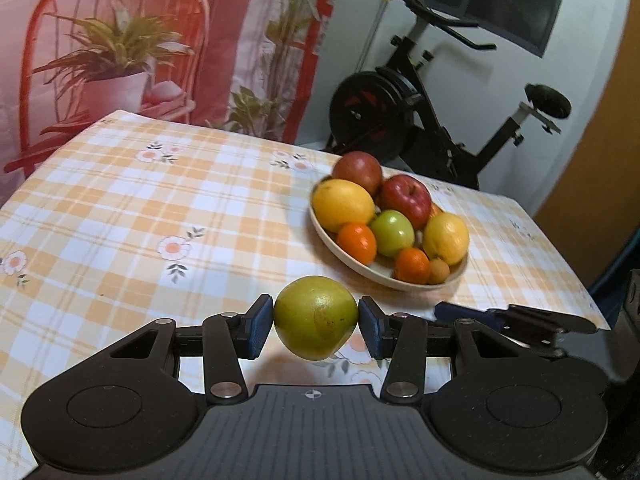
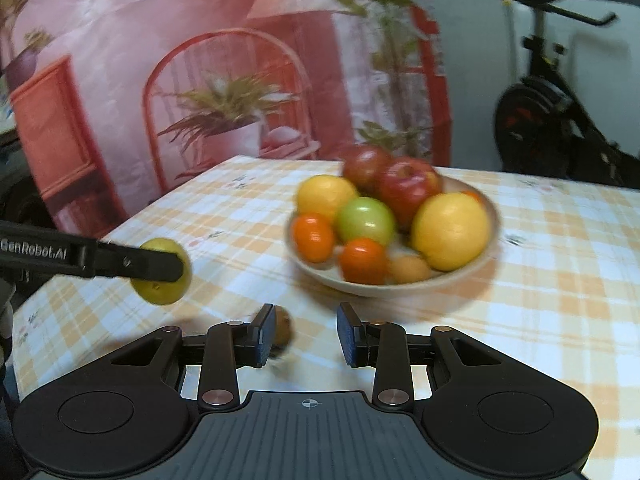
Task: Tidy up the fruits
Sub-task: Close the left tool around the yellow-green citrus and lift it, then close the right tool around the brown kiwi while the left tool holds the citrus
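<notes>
Left gripper (image 1: 316,328) fingers clamp a green fruit (image 1: 315,328), lifted off the surface (image 1: 120,200), presumably bound for the bowl (image 1: 348,258), already heaped with apples, lemons, oranges. Right gripper (image 2: 306,336) fingers stand narrow with nothing pinched; a small brown fruit (image 2: 283,332) lies just beside its left finger, likely next.

Yellow-green round fruit (image 1: 315,329); orange-and-white checked floral tablecloth (image 1: 120,208); cream bowl (image 1: 344,252); small, possibly brown fruit (image 2: 283,330).
</notes>
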The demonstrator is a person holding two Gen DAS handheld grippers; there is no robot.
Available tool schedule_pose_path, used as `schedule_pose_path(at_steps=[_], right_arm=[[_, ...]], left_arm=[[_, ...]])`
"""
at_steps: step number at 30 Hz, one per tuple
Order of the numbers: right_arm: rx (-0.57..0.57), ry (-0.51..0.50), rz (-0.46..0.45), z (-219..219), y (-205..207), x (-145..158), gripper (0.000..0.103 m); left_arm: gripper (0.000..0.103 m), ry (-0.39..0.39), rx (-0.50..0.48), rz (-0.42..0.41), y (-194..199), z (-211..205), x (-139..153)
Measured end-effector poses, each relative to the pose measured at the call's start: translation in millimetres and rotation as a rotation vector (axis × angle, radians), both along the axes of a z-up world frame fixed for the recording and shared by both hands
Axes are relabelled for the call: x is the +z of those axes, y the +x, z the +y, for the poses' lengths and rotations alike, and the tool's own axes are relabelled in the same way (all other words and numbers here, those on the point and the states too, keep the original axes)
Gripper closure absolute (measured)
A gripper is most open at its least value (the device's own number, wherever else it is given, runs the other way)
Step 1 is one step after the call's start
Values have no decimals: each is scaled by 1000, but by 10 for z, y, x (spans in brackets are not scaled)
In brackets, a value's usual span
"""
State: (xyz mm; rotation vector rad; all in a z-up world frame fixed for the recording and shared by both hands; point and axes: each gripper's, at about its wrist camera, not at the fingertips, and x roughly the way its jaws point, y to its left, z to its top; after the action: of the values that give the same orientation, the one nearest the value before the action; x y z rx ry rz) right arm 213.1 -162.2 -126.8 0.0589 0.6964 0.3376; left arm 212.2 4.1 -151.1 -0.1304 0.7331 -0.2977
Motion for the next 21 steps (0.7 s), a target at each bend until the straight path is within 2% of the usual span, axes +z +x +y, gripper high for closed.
schedule_pose_path(at_steps=[4, 7, 21], right_arm=[[86, -68, 3, 268, 89, -26, 72], [110, -103, 2, 396, 130, -36, 70], [39, -109, 27, 333, 162, -142, 73]], left_arm=[[54, -17, 23, -4, -3, 85, 15], [54, -28, 37, -8, -3, 127, 17], [54, -30, 43, 3, -3, 152, -44]])
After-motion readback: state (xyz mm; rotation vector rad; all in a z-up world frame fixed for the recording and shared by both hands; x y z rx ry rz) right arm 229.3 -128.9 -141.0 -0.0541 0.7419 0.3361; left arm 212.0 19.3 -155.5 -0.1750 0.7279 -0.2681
